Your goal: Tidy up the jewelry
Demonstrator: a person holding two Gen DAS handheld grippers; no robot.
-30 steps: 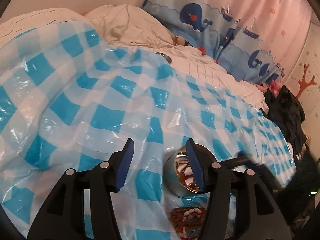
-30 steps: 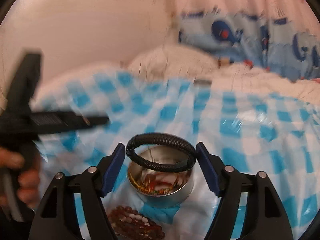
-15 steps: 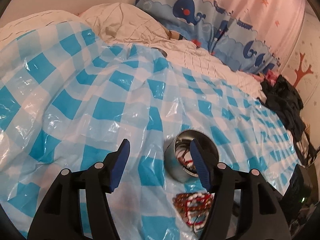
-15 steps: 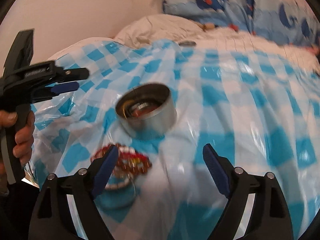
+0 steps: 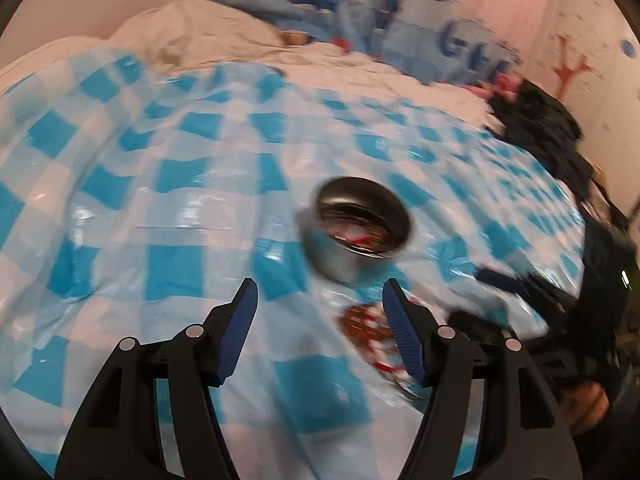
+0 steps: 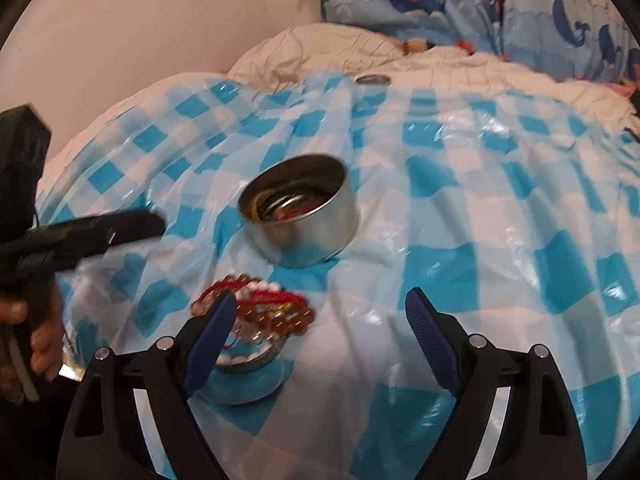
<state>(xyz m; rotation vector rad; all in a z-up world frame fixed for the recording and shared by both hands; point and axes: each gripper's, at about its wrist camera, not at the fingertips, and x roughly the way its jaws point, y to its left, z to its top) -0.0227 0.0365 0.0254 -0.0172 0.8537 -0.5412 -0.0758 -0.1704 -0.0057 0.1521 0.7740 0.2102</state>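
Observation:
A round metal tin [image 6: 302, 216] stands on the blue-checked plastic sheet [image 6: 480, 208], with a dark bracelet and other bangles inside; the left wrist view shows the tin [image 5: 360, 228] blurred. In front of it a heap of red, amber and white beaded bracelets [image 6: 256, 312] lies on a shallow round dish [image 6: 248, 376]. My right gripper [image 6: 320, 296] is open and empty, its left fingertip over the heap. My left gripper [image 5: 320, 286] is open and empty, short of the tin, with the beads [image 5: 366, 324] by its right finger. It also shows at the left [image 6: 92, 232], held by a hand [image 6: 40, 332].
The sheet covers a soft, wrinkled white duvet [image 6: 320, 52]. Whale-print pillows [image 6: 440, 0] line the back wall. A small round metal lid [image 6: 372, 79] lies at the sheet's far edge. Dark clothes [image 5: 540, 120] are piled at the bed's right side.
My right gripper opened, let go of the black braided bracelet over the tin, and drew back. My left gripper's jaws widened and it pulled back, so the tin now lies beyond its fingertips.

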